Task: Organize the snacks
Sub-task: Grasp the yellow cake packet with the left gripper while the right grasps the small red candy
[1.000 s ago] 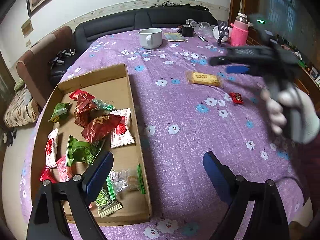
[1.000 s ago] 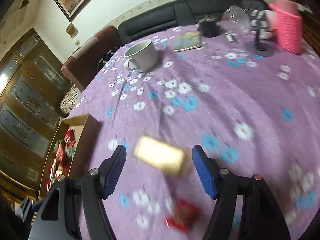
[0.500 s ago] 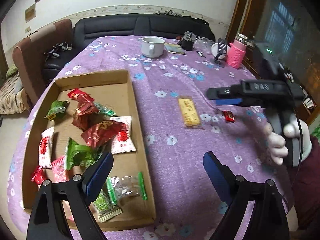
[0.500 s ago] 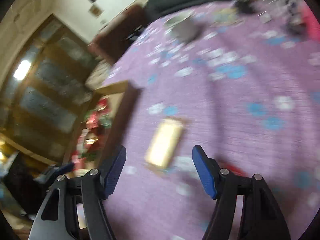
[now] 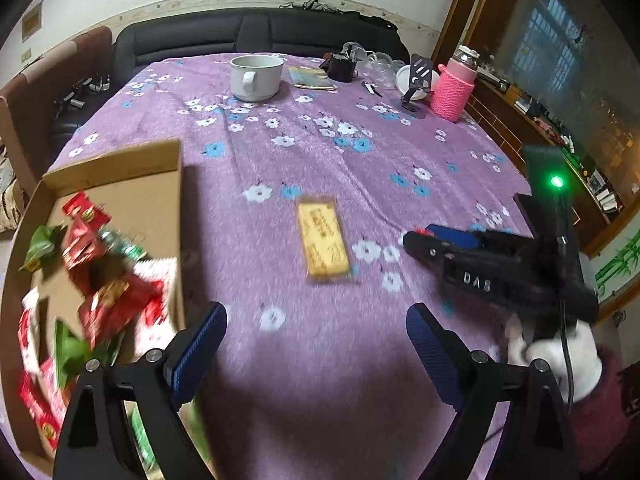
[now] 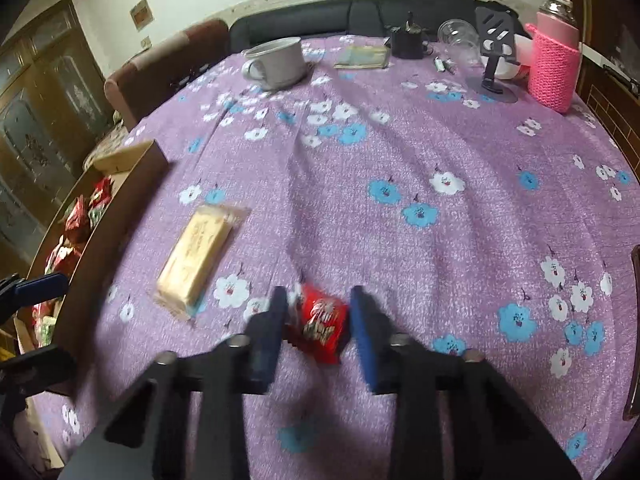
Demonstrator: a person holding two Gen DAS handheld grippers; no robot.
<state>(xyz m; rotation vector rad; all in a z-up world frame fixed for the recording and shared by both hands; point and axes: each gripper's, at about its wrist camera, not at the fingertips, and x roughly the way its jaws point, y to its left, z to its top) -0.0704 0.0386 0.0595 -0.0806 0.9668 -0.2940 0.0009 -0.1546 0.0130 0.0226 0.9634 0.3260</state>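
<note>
At nine o'clock in the left wrist view the cardboard box (image 5: pixel 120 184) already keeps many snacks, and the left claw (image 5: pixel 316 344) hangs spread and empty over the counter (image 5: pixel 360 152). The yellow biscuit pack (image 6: pixel 196 256) lies flat, its long axis from seven to one o'clock. At six o'clock the right claw (image 6: pixel 316 332) is pinching the small red candy (image 6: pixel 320 320); the step seems a pickup, so next it must lift and carry toward nine o'clock.

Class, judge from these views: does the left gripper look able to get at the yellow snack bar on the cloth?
Probably yes: the left gripper is open, and only bare purple cloth lies between it and the yellow snack bar.
</note>
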